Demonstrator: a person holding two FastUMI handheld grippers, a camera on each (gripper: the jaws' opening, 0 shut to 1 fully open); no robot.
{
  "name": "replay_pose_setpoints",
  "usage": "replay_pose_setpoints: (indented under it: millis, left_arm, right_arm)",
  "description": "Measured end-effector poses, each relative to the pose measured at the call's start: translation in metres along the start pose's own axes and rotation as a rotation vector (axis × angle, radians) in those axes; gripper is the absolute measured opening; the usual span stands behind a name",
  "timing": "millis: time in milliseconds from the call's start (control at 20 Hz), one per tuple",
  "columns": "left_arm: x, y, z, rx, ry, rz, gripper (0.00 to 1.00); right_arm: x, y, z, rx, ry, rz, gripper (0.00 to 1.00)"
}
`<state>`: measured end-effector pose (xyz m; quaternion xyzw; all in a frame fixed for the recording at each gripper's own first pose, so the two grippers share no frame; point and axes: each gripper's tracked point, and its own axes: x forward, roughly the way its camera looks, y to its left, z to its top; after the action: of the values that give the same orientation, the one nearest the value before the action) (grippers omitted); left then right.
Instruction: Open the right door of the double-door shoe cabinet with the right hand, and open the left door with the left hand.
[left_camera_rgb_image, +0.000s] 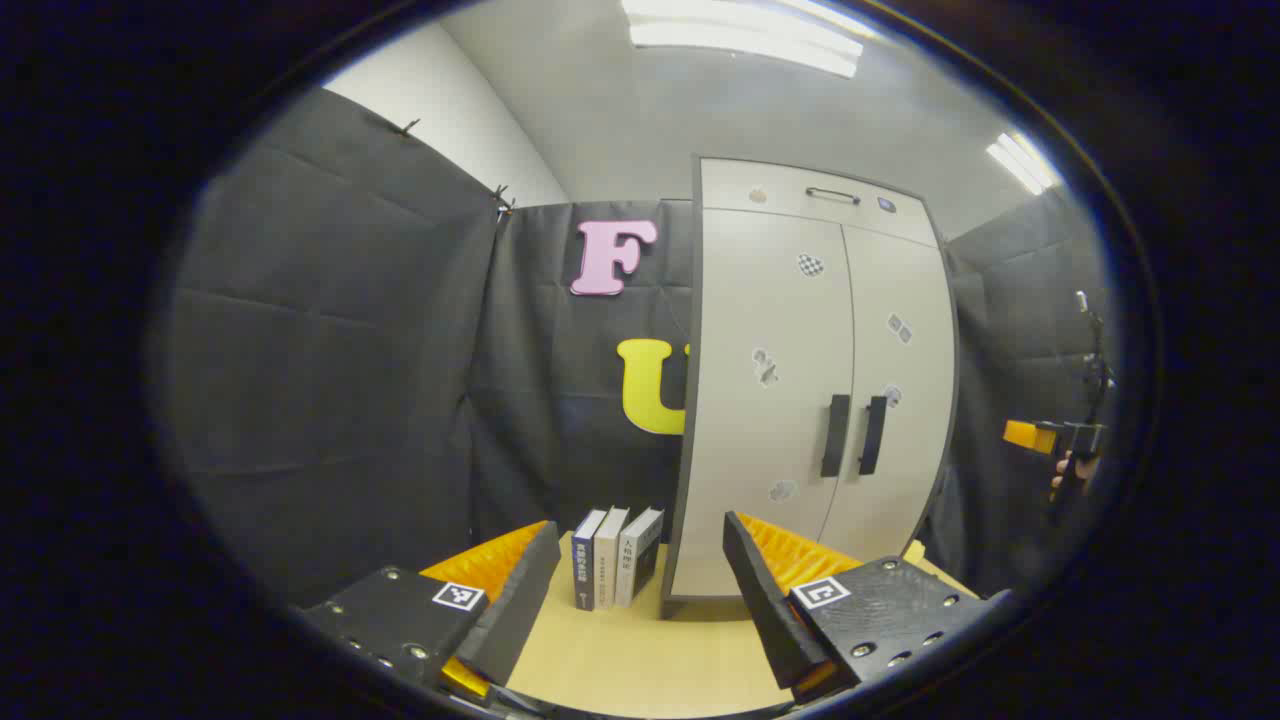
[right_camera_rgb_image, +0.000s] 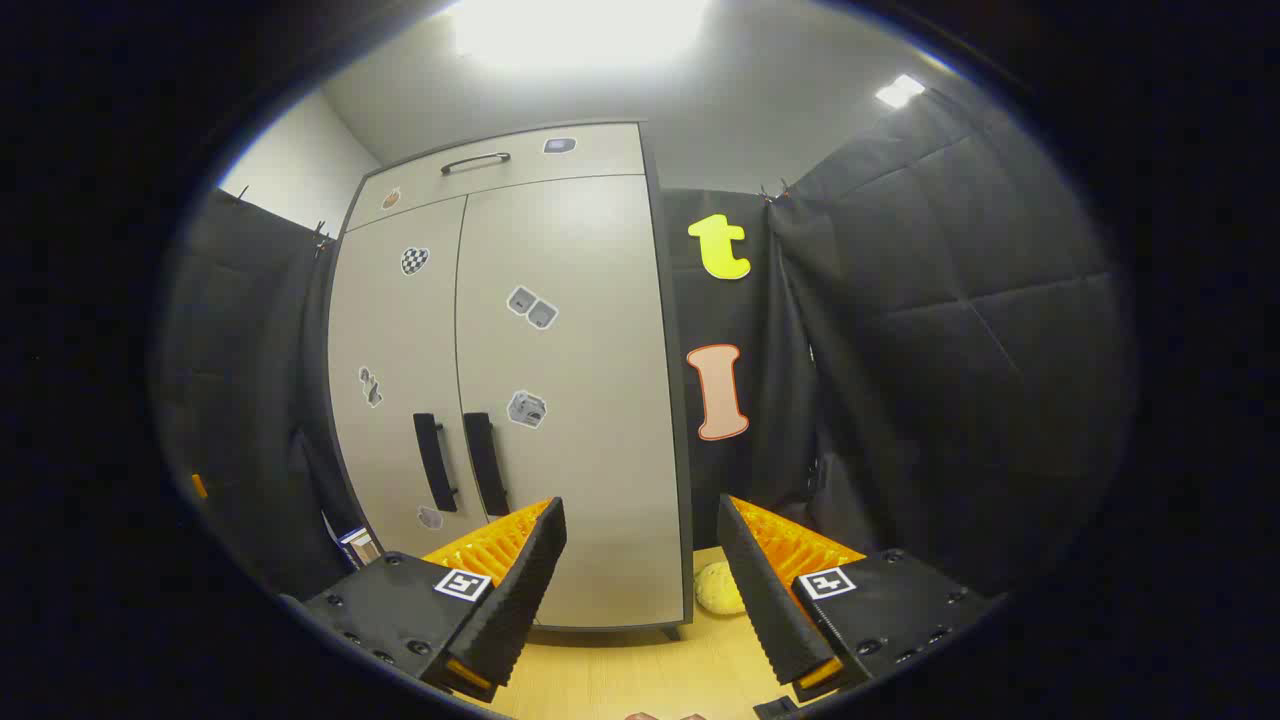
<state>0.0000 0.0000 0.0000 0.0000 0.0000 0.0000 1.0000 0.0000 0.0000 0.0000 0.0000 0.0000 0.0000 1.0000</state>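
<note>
The shoe cabinet (left_camera_rgb_image: 800, 400) stands upright at the back edge of the table (left_camera_rgb_image: 640, 660), both doors closed. Left door handle (left_camera_rgb_image: 835, 435) and right door handle (left_camera_rgb_image: 873, 435) sit side by side at the centre seam. Three books (left_camera_rgb_image: 615, 558) stand just left of the cabinet. The left gripper (left_camera_rgb_image: 640, 580) is spread wide, holding nothing. The right gripper (right_camera_rgb_image: 640, 570) is likewise spread wide and unloaded, short of the doors.

Even, bright light from my ceiling strip lights (left_camera_rgb_image: 740, 35); in the right gripper view the ceiling panel (right_camera_rgb_image: 575, 30) blows out to white glare. Soft shadow under the shoe cabinet (right_camera_rgb_image: 520, 380). Both views sharp centrally, heavy fisheye bending, edges darken.
</note>
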Motion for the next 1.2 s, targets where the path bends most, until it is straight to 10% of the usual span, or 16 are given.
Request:
replay_pose_setpoints:
  millis: [1200]
  left_arm:
    - [0.001, -0.054, -0.067, -0.072, 0.088, -0.105, 0.95]
  right_arm:
    - [0.022, 0.084, -0.039, -0.006, 0.157, 0.149, 0.96]
